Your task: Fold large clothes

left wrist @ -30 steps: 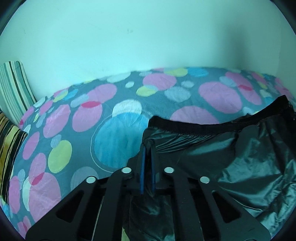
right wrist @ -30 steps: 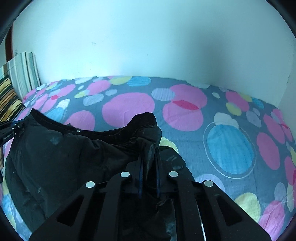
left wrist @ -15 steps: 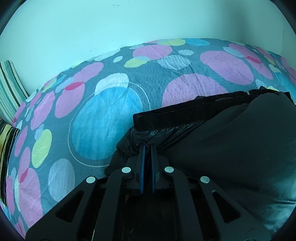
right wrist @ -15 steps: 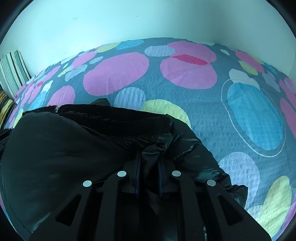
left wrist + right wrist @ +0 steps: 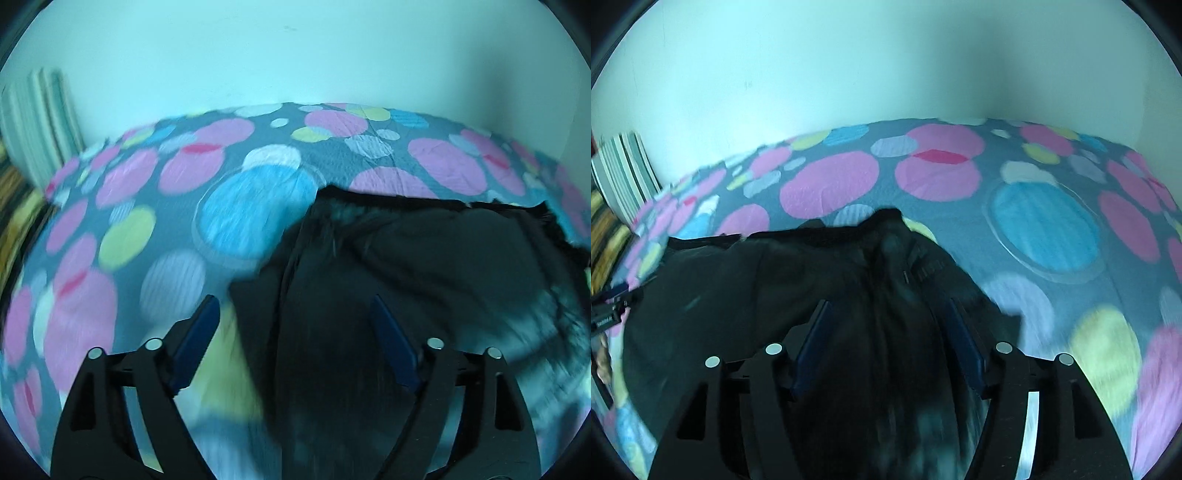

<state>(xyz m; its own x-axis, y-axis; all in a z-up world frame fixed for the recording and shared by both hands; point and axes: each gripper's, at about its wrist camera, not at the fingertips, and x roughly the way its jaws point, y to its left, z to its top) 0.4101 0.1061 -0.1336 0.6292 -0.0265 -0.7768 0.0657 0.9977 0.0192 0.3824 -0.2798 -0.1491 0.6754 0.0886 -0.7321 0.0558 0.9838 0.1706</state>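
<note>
I'm letting go: left gripper and right gripper jaws are opening, pads clear of the shiny black padded garment lying between them. This fold looks laid on the spotted bedspread. Next I need fresh edges to grip.

I see a glossy black garment on my bed's grey cover, spotted with pink, blue, lime and lilac circles; striped pillows sit beside a pale wall.
</note>
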